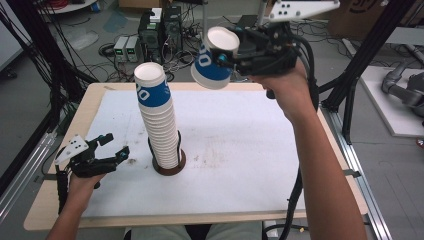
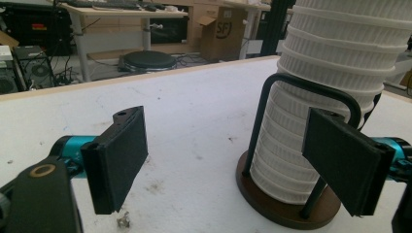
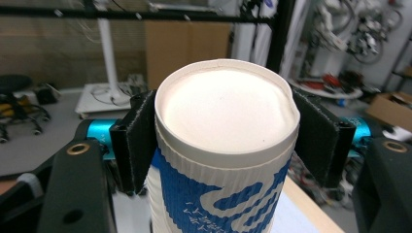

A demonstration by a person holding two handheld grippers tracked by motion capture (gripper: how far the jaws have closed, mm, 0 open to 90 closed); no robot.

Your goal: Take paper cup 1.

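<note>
Right gripper (image 1: 231,59) pinches a light, crushable blue-and-white ribbed paper cup (image 1: 214,59) near its base, at 1 o'clock from the stack (image 1: 157,117); left gripper (image 1: 111,146) fingers spread.

Desk (image 1: 60,210): light wooden top, rectangular, pale edge exposed on all sides. White sheet (image 1: 240,150) laid flat over most of the top, lightly soiled, with dark specks near the middle and at the left. Round dark-brown base (image 1: 170,167) resting directly on the sheet, left of centre, fitted with a black wire bracket (image 2: 272,111). Tall stack of paper cups (image 1: 157,120) seated upright on that base, top cup printed blue.
</note>
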